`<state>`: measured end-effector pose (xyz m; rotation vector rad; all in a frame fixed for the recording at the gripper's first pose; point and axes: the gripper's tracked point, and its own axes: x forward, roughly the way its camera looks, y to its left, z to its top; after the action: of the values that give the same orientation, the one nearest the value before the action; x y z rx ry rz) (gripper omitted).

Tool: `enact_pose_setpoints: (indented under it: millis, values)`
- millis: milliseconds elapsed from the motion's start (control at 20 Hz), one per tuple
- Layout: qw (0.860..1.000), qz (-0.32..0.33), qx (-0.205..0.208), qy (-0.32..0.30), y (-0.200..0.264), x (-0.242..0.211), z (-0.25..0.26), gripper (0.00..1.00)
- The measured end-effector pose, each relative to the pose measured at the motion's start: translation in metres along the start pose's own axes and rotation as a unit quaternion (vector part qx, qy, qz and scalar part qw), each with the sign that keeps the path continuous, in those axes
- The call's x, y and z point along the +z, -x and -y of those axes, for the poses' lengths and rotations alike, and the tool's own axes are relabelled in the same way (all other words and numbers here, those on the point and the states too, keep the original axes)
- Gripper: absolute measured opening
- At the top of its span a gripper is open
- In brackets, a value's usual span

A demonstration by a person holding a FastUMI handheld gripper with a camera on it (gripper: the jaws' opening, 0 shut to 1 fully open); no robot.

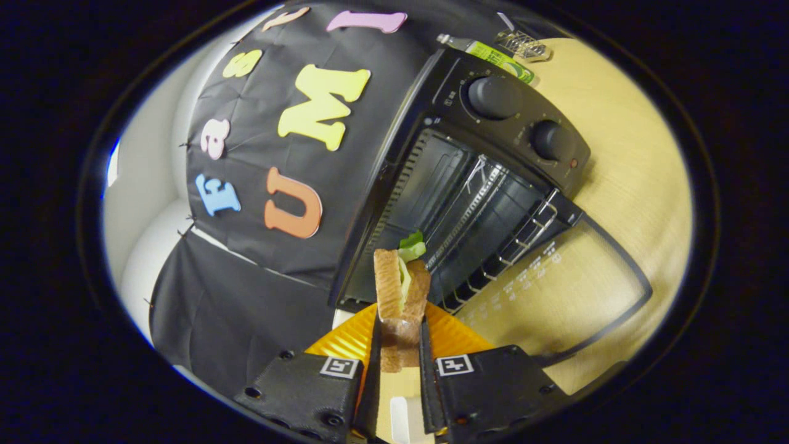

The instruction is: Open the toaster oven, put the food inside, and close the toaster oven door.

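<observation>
My gripper [399, 336] is shut on a sandwich [400, 287], two slices of toasted bread with green lettuce sticking out at the top. The sandwich stands upright between the fingers [374, 351], lifted above an orange plate [456, 336]. Just beyond it stands the black toaster oven [493, 160] with its glass door [555, 290] swung down flat onto the wooden table [629, 172]. Inside the open cavity a wire rack [524, 237] shows. Two round knobs [493, 97] sit on the oven's control panel.
A green-labelled bottle [499, 58] and a small metal wire item [524, 44] lie on the table behind the oven. The black cloth wall [259, 265] hangs close beside the oven's side.
</observation>
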<state>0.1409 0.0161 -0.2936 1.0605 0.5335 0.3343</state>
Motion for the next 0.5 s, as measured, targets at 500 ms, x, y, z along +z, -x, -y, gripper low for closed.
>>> enact_pose_setpoints:
  millis: [500]
  values:
    - [0.999,0.032,-0.034,0.02,-0.069,0.027,0.018,0.35]
